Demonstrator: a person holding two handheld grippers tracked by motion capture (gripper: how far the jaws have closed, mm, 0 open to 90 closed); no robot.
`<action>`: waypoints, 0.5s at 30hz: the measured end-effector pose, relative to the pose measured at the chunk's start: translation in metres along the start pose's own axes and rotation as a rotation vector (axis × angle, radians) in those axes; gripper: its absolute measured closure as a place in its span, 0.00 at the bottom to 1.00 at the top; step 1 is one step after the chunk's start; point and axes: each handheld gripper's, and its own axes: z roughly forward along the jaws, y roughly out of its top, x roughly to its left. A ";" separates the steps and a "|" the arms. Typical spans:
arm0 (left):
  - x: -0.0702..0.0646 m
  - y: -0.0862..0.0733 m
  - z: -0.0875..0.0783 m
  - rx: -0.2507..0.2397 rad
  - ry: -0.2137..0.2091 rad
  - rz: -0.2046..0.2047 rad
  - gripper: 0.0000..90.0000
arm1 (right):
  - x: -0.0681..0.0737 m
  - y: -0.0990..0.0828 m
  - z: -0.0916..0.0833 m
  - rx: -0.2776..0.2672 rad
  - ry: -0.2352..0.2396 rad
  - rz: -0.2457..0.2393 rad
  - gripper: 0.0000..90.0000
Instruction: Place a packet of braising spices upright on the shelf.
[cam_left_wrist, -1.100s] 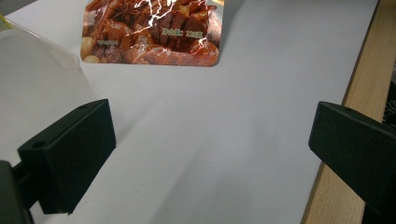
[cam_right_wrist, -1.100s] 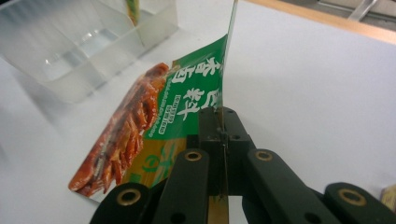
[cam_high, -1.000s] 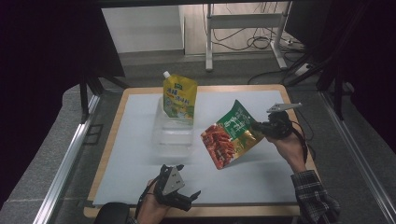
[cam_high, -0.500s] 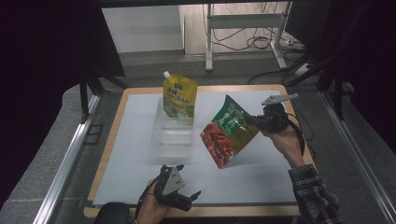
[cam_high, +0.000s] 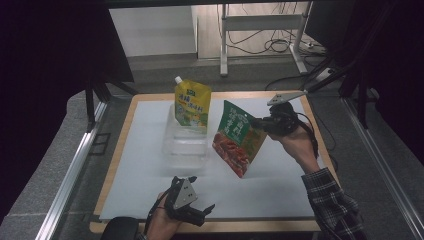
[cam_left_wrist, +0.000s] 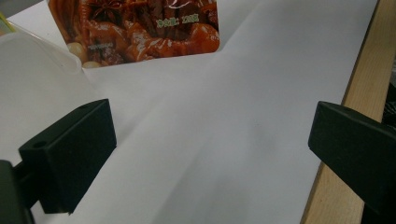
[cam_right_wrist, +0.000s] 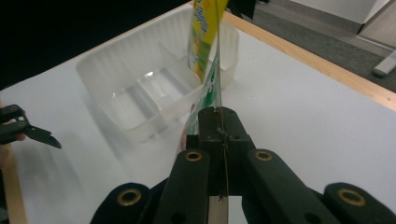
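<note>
Weighing the risks first, then the containers, taken from left to right:

Left claw (cam_high: 200, 212): held at about 6 o'clock on the bench (cam_high: 150, 165), low over the white sheet; its jaws are seen standing wide apart in the left gripper view, with nothing between them.

Clear tray (cam_high: 186, 141): set at roughly 11 o'clock of the bench centre; a divider is seen inside it in the right gripper view. One compartment is taken by the yellow spouted pouch (cam_high: 192, 102), which stands upright at the far end; the near compartment is seen to be empty.

Snack packet (cam_high: 239, 137): carried in the air, tilted, just to the 3 o'clock side of the tray and clear of the sheet.

Right claw (cam_high: 259, 121): clamped on the upper edge of the packet, the jaws pressed together on the thin film, as is shown in the right gripper view (cam_right_wrist: 219, 126).

Risk, slip: only a narrow strip of film is pinched, so the packet could be lost if it is swung quickly.

Risk, collision: the hanging lower corner could be caught on the tray rim, or the yellow pouch could be knocked over, if the packet is lowered too close to 12 o'clock.

Risk, tray shift: the light tray is not steadied, so it could be pushed along the sheet.
</note>
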 end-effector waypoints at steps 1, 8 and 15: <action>0.000 0.000 0.000 0.001 0.000 0.000 0.01 | 0.002 0.003 0.001 0.000 0.002 -0.012 0.99; 0.000 0.000 0.000 -0.002 -0.001 -0.001 0.01 | 0.015 0.020 0.001 0.004 -0.004 -0.073 0.99; 0.000 0.000 0.000 -0.002 -0.002 0.000 0.01 | 0.015 0.030 -0.002 0.004 -0.033 -0.088 0.99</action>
